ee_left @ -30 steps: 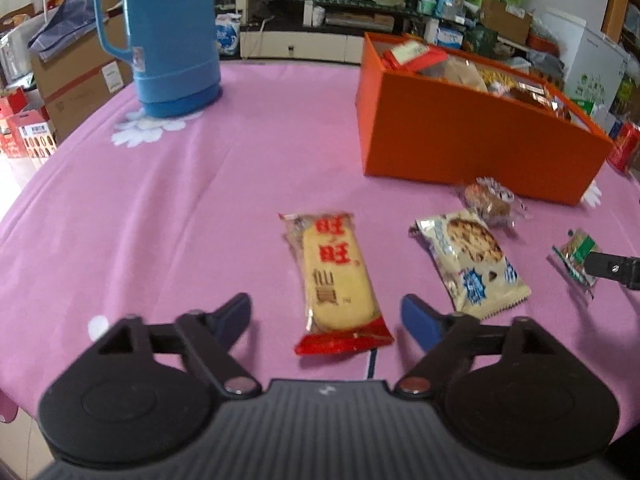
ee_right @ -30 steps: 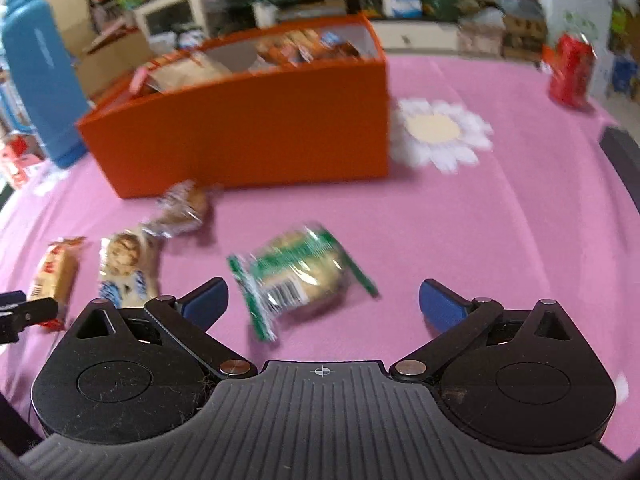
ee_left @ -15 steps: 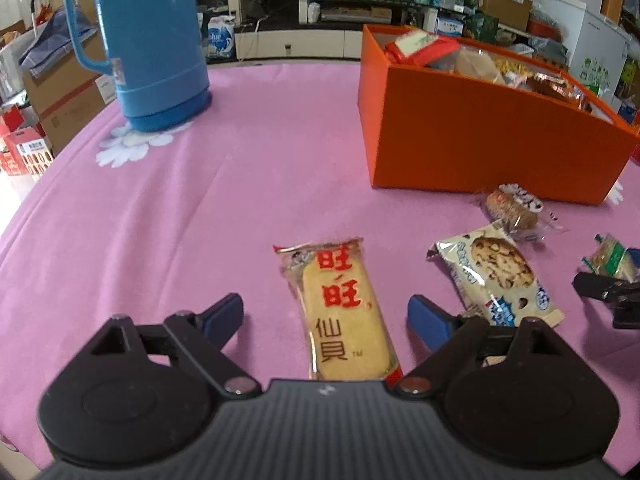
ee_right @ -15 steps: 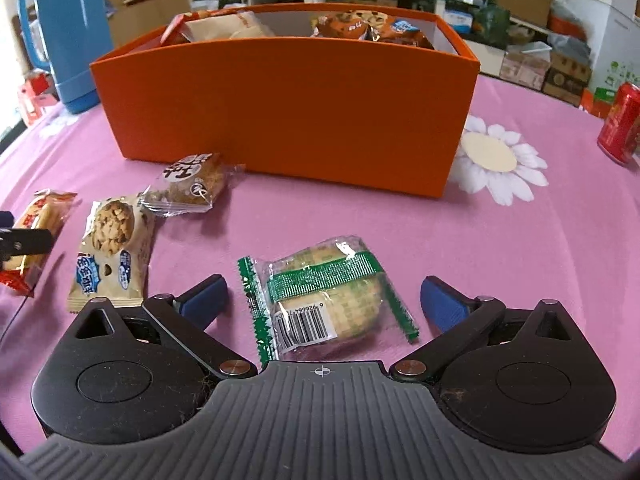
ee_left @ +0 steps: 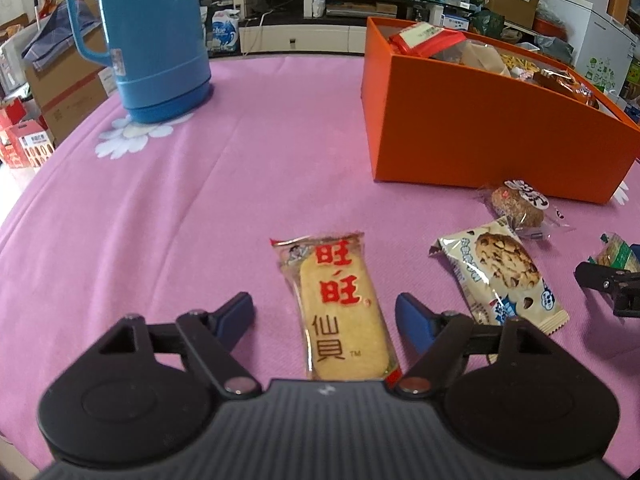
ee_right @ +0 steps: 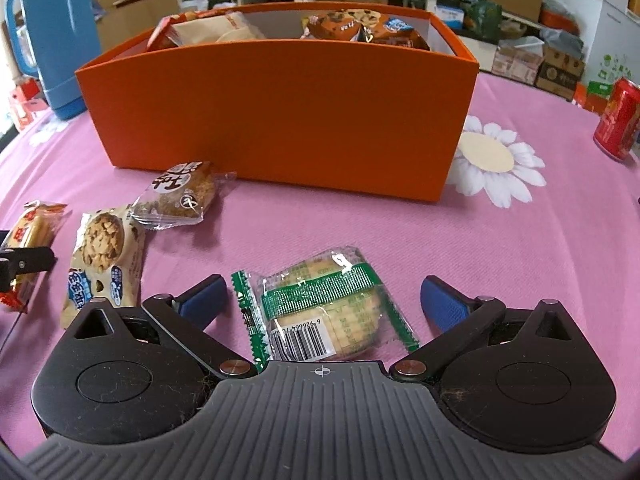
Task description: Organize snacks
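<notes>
Pink woven cloth (ee_left: pixel 200 208); crinkly rice-cracker pkt (ee_left: pixel 340 312) btwn spread L fingers (ee_left: pixel 236 312), green-banded pkt (ee_right: pixel 324 312) btwn spread R fingers (ee_right: pixel 440 304).

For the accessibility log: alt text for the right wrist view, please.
The open right gripper straddles a green-striped cracker packet lying on a pink tablecloth. Behind stands an orange box of snacks, with three more packets at left.

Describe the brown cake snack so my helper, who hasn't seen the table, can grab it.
Find the big orange cardboard box on the pink tablecloth. By its front wall lies the brown round cake in a clear wrapper, overlapping the cream chocolate-chip cookie packet. It alone shows dark cake under a white-lettered label.
</notes>
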{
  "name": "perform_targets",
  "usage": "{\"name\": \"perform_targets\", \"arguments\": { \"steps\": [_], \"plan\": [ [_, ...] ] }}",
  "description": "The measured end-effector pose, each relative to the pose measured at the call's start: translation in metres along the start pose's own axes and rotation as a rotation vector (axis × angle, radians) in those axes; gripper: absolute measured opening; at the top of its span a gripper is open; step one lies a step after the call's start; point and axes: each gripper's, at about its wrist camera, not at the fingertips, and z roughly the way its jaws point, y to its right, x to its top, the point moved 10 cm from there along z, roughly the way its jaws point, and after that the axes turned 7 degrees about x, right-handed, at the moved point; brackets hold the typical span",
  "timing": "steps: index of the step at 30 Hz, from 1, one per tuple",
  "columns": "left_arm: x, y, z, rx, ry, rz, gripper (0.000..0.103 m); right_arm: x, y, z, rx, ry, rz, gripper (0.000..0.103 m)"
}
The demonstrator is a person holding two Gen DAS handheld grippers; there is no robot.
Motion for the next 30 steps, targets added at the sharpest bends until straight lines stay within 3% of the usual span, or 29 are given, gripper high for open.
{"name": "perform_targets", "arguments": {
  "steps": [2,3,4,5,6,10,16,20,26,30],
  "plan": [
    [0.0,-0.001,0.0,0.004,-0.001,-0.002,0.076,0.0,0.0,0.0,-0.001,0.002,0.002,0.093],
    [0.001,-0.001,-0.001,0.002,0.001,-0.003,0.069,0.0,0.0,-0.002,-0.004,0.009,0.002,0.084],
    [0.002,0.0,-0.002,-0.002,0.006,-0.001,0.056,0.001,-0.001,-0.004,-0.001,0.021,-0.002,0.067],
    [0.003,0.0,-0.003,-0.01,0.006,0.005,0.049,0.002,-0.003,-0.007,0.006,0.029,-0.013,0.059],
    [0.004,0.001,-0.004,-0.014,0.002,0.01,0.035,0.002,-0.004,-0.009,0.01,0.028,-0.016,0.049],
    [0.008,-0.001,-0.017,-0.051,0.008,-0.009,0.035,-0.003,-0.004,-0.021,0.049,0.025,0.026,0.036],
    [0.017,-0.003,-0.057,-0.077,0.079,-0.004,0.035,-0.015,-0.002,-0.062,0.101,0.068,0.123,0.036],
    [0.036,0.0,-0.078,-0.107,0.124,-0.012,0.035,-0.001,0.001,-0.092,0.13,0.136,0.169,0.036],
    [0.113,0.018,-0.088,-0.163,0.219,-0.017,0.035,0.079,0.006,-0.127,0.132,0.298,0.112,0.036],
    [0.162,0.044,-0.071,-0.186,0.245,-0.004,0.035,0.144,0.015,-0.116,0.094,0.368,0.051,0.036]
  ]
}}
